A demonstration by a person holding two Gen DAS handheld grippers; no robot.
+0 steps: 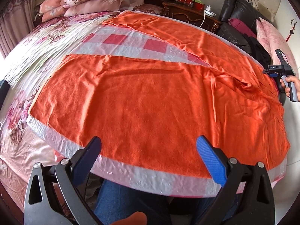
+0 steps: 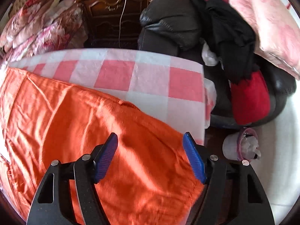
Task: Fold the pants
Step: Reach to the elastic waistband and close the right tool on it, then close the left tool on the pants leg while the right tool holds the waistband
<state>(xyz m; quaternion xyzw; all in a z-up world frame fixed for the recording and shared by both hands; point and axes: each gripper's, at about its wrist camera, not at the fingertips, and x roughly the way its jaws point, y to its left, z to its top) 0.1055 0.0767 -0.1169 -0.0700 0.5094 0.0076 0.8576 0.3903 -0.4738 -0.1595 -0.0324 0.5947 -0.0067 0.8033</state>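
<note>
The orange pants point(image 1: 150, 101) lie spread flat on a pink-and-white checked sheet point(image 1: 131, 45) on the bed, legs splayed apart toward the far left, waist at the right. My left gripper point(image 1: 149, 146) is open and empty above the near leg's edge. My right gripper point(image 2: 150, 142) is open and empty, hovering over the waist end of the pants point(image 2: 84, 131) near the sheet's corner point(image 2: 187, 86). The right gripper also shows in the left wrist view point(image 1: 281, 71), held in a hand off the bed's right side.
Floral pillows point(image 1: 84, 0) are piled at the bed's far left. A dark wooden nightstand point(image 1: 189, 11) with a white cable stands behind. A black leather sofa point(image 2: 168, 24) with dark clothes and a pink cushion point(image 2: 262, 24) sits right. A small bin point(image 2: 241, 144) stands on the floor.
</note>
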